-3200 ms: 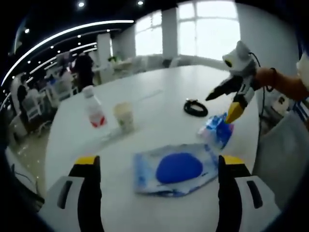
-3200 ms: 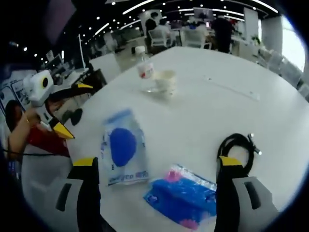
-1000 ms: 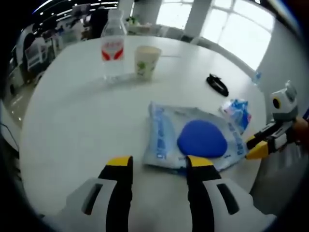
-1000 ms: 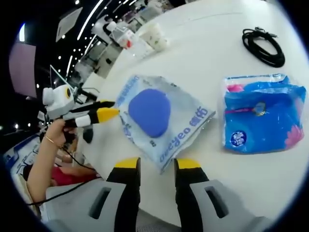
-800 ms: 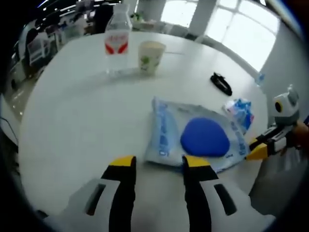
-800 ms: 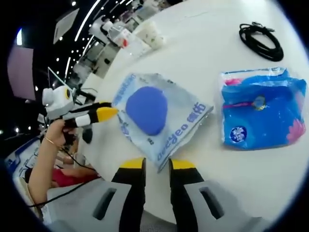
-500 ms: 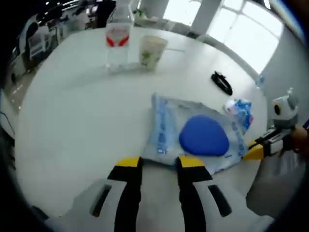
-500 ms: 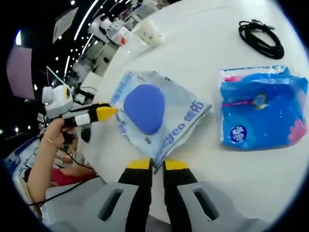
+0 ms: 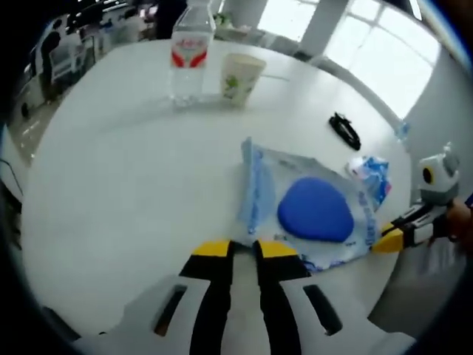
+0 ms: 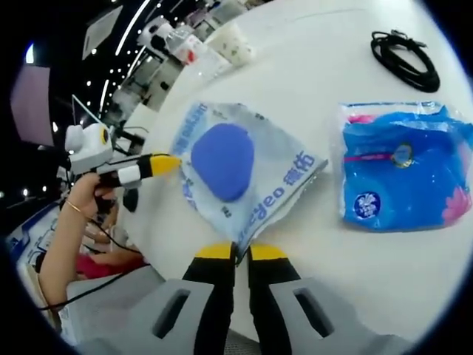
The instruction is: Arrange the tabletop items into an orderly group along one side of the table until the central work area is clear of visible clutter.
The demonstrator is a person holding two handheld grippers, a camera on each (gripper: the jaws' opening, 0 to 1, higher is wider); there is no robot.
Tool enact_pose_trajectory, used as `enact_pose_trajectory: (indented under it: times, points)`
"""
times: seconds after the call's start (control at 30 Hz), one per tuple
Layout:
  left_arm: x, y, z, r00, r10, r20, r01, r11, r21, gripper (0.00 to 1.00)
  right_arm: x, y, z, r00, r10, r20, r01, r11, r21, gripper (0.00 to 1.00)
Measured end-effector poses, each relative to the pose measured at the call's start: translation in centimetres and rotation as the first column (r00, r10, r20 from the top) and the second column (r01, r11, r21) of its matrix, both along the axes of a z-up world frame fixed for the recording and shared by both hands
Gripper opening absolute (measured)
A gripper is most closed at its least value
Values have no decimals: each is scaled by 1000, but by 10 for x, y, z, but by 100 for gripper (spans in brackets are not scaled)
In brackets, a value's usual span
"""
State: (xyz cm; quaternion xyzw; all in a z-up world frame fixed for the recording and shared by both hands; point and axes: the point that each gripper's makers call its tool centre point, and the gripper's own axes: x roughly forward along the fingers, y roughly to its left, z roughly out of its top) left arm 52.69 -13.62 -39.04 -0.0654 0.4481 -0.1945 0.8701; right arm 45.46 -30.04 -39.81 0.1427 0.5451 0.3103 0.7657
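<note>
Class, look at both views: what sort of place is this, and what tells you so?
Probably a large open-plan office or lab: a big white table, rows of ceiling lights, large bright windows, and desks with chairs behind the water bottle.

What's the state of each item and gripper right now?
Left gripper: shut on the clear plastic bag's corner.
Right gripper: shut on the bag's opposite corner.
Clear plastic bag with blue round pad: pinched at two corners, one edge lifted.
Clear water bottle with red label: upright.
Paper cup: upright.
Blue flat packet: lying flat.
Black coiled cable: bundled, flat.
</note>
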Motion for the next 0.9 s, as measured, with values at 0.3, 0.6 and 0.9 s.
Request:
enact_pose_trajectory:
  times: [0.3,0.6,0.9]
  points:
    - [-1,-1,2,1000,-8,16,8,1000,-7,0,2,-1,2,1000,7,8,-7,1000,-5,4]
    - [-4,-3,5,1000,-24,19,24,1000,-13,0,3,-3,6,999,24,24,-24,1000,-12,3]
    - [-7,-7,12,999,-32,19,33,999,-34,0,15,-12,20,996,-1,91,3,1000,-29,1]
